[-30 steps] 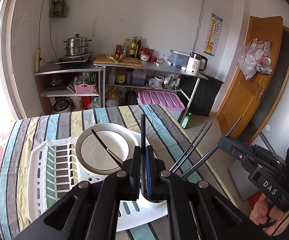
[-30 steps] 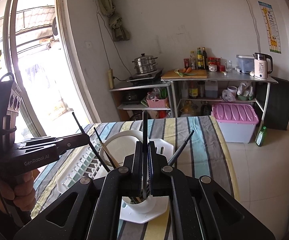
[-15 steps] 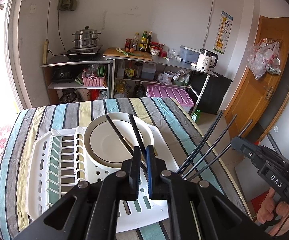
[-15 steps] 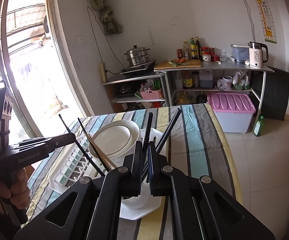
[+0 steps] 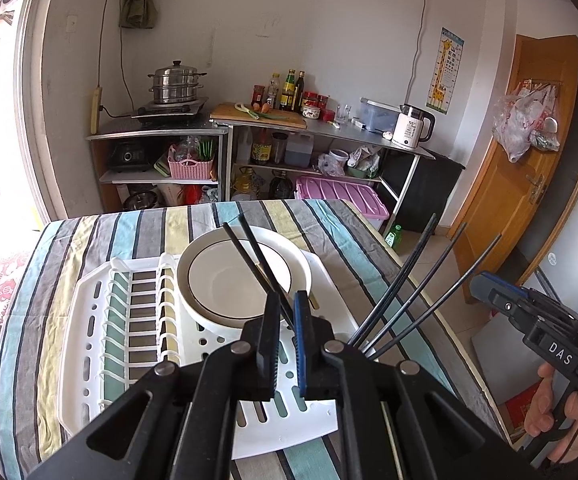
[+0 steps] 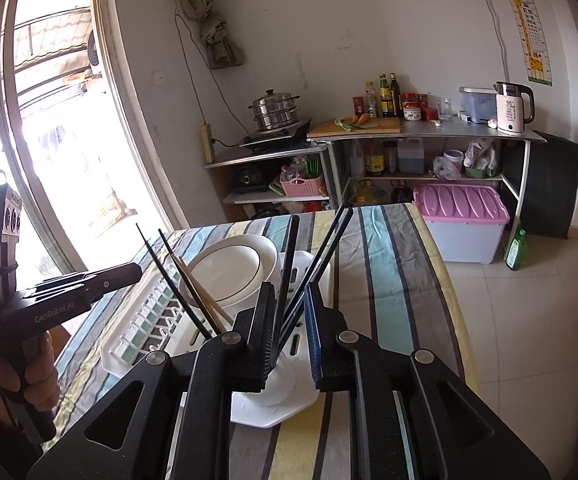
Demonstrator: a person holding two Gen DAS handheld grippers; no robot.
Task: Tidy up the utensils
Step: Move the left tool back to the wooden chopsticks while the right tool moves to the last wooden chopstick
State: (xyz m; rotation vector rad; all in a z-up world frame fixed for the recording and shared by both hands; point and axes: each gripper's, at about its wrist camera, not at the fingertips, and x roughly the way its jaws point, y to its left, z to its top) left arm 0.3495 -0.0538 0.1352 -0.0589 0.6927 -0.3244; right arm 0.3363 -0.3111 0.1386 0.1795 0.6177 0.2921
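A white cup (image 6: pixel 273 392) on a white octagonal base holds several black chopsticks (image 6: pixel 289 264) and a wooden pair (image 6: pixel 201 292). My right gripper (image 6: pixel 289 286) straddles three black sticks. Its jaws are opening, and gaps show on both sides, so the pads do not press. In the left wrist view these sticks (image 5: pixel 409 288) fan to the right, beside the right gripper (image 5: pixel 485 286). My left gripper (image 5: pixel 287 300) is shut to a thin slit. Two black chopsticks (image 5: pixel 249 256) lean over the white bowl (image 5: pixel 241 276) and drop behind its fingertips. Seen from the right, the left gripper (image 6: pixel 135 272) stands clear of them.
The bowl rests in a white dish rack (image 5: pixel 129 340) on a striped tablecloth (image 5: pixel 69 248). The table's right edge (image 5: pixel 421 280) drops to a tiled floor with a green bottle (image 5: pixel 395 236) and a pink-lidded bin (image 5: pixel 341 196). Kitchen shelves (image 5: pixel 161 140) line the back wall.
The upright chopstick in my left gripper has tipped left and now leans over the bowl. My right jaws have parted from the stick they pinched, which leans among the others.
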